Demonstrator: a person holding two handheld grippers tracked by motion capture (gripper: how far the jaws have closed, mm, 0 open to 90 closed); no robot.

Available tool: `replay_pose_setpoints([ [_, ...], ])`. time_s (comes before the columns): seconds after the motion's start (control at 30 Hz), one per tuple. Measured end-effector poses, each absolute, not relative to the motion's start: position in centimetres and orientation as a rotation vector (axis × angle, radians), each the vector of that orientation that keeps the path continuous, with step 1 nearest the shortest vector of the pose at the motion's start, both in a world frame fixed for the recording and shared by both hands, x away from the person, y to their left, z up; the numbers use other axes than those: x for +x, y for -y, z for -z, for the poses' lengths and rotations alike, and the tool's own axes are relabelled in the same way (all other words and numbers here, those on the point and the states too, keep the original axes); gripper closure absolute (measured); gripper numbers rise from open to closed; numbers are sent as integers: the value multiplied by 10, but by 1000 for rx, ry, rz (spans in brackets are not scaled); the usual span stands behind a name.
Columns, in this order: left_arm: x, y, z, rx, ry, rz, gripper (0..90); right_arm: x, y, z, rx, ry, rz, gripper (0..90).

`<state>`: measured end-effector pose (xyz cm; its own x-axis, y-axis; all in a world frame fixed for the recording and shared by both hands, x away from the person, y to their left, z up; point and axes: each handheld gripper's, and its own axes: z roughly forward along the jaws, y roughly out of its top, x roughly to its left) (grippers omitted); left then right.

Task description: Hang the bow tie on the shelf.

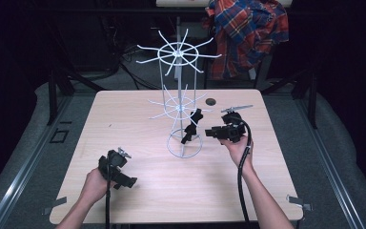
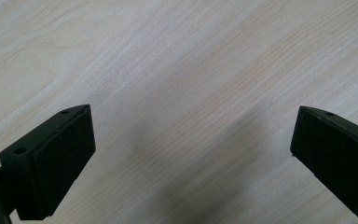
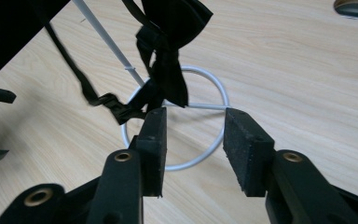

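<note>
A white wire rack [image 1: 178, 76] stands at the middle of the table, with two tiers of spokes and a ring base [image 1: 184, 144]. A black bow-tie-like strap [image 1: 191, 125] hangs from its lower tier. My right gripper [image 1: 209, 132] is just right of the strap, pointing left, open. In the right gripper view the strap [image 3: 168, 56] dangles just above and beyond the open gripper [image 3: 193, 135], with the ring base [image 3: 216, 88] behind it and nothing between the jaws. My left gripper [image 1: 127, 181] rests low at the front left, open over bare wood [image 2: 191, 140].
A plaid shirt [image 1: 248, 33] hangs behind the table. A round hole [image 1: 211, 101] sits in the tabletop behind the rack, also at the top right corner [image 3: 356, 7]. The wooden table [image 1: 138, 109] has bare room left of the rack.
</note>
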<state>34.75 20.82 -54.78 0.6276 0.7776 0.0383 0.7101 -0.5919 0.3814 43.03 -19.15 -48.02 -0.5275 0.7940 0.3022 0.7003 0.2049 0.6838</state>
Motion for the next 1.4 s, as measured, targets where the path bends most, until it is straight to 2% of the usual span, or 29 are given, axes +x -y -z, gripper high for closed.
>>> replay_pose_setpoints([
  [0.23,347,-207,547,2528,-1192,-288,0,419,207,459,1442,-2352,-1175,531],
  [0.67,347,-207,548,2525,-1203,-295,0,375,236,424,1332,-2392,-1073,254],
  [0.77,347,-207,548,2530,-1201,-292,0,363,243,422,1308,-2413,-1037,226],
  [0.87,346,-208,548,2527,-1205,-286,0,343,257,426,1299,-2442,-1000,178],
  [1.07,346,-206,548,2530,-1207,-295,0,321,274,440,1325,-2452,-970,150],
  [1.4,349,-210,552,2549,-1240,-290,0,292,300,493,1392,-2532,-846,134],
])
